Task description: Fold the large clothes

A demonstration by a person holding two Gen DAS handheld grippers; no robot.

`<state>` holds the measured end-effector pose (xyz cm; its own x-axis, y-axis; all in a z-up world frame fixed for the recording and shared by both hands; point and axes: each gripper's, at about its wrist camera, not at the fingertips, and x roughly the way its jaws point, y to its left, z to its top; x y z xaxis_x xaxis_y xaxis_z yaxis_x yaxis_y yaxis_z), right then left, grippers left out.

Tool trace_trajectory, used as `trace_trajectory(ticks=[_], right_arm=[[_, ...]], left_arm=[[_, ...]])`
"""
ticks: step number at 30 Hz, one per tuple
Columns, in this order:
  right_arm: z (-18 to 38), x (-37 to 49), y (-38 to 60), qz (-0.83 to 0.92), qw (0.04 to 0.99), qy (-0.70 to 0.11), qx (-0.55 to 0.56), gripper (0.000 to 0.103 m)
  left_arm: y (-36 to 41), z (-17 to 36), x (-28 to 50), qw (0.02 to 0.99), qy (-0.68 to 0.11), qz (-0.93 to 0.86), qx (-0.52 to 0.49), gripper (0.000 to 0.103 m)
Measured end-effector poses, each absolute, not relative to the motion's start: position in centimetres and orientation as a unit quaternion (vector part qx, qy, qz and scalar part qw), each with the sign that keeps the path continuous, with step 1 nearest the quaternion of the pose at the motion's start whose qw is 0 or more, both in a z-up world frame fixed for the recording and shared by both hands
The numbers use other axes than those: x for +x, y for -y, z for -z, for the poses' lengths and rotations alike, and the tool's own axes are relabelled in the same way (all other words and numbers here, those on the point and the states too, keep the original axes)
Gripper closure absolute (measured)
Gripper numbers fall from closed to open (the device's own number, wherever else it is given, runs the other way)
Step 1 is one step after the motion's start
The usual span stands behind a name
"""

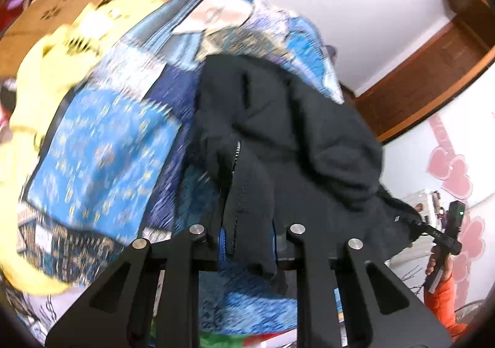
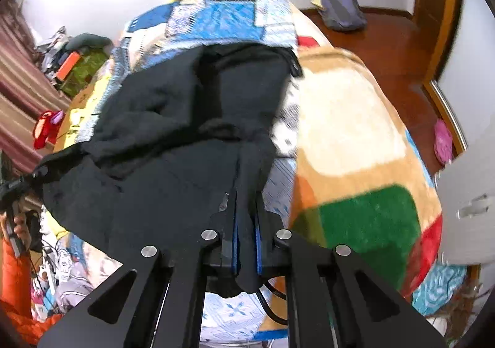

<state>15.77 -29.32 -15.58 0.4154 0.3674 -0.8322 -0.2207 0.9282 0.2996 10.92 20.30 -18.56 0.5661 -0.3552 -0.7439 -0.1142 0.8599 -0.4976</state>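
Bedspread (image 1: pixel 102 143) in blue patchwork lies under black garment (image 1: pixel 287 131), near wooden floor (image 2: pixel 399 48).

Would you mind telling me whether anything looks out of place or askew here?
Yes: the black jacket is bunched and crumpled, not flat, on the patchwork quilt, and hangs between the left claw and the right claw, each shut on an edge.
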Motion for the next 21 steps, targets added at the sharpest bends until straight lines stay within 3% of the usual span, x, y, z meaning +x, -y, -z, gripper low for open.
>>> trace_trajectory(ticks=[11,16,21], right_arm=[[9.8,25.6,25.3,-0.213,0.867,-0.446,0.057,0.097],[11.2,32.2,24.7,-0.195,0.864,-0.458,0.072,0.097],[15.8,38.5,25.2,-0.168,0.852,-0.485,0.100,0.097]], left_arm=[[-21.5,12.2,21.0,0.853,-0.409,0.082,-0.313,0.085],[-23.4,13.7,26.8,0.847,-0.411,0.033,-0.334,0.085],[-25.3,18.8,32.6,0.834,-0.443,-0.021,-0.327,0.084]])
